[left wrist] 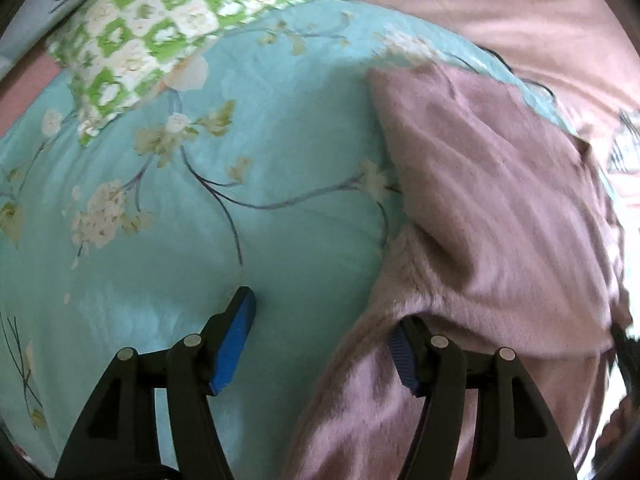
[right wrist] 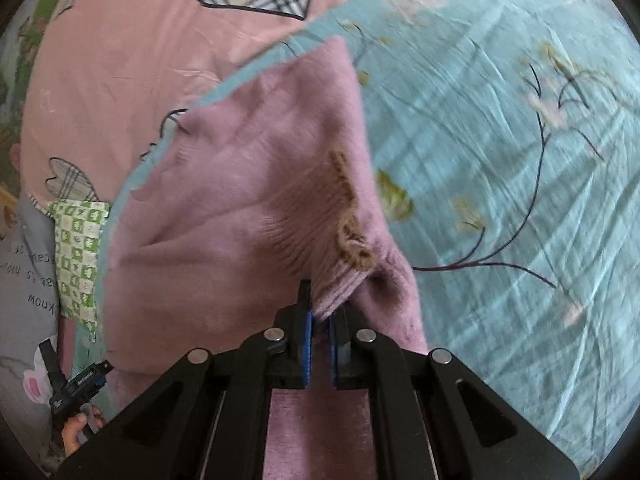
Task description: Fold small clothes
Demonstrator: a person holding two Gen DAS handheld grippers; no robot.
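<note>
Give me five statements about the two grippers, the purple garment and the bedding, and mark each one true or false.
1. The right gripper is shut on the ribbed edge of the purple sweater. True.
2. The left gripper clamps the sweater. False: its fingers stand wide apart, and the sweater drapes over the tip of one.
3. The sweater lies on a teal floral quilt. True.
4. The green checkered pillow rests on top of the sweater. False: it lies apart from it, at the quilt's far edge.
5. The sweater is bright yellow. False: it is purple, with tan knit trim.
</note>
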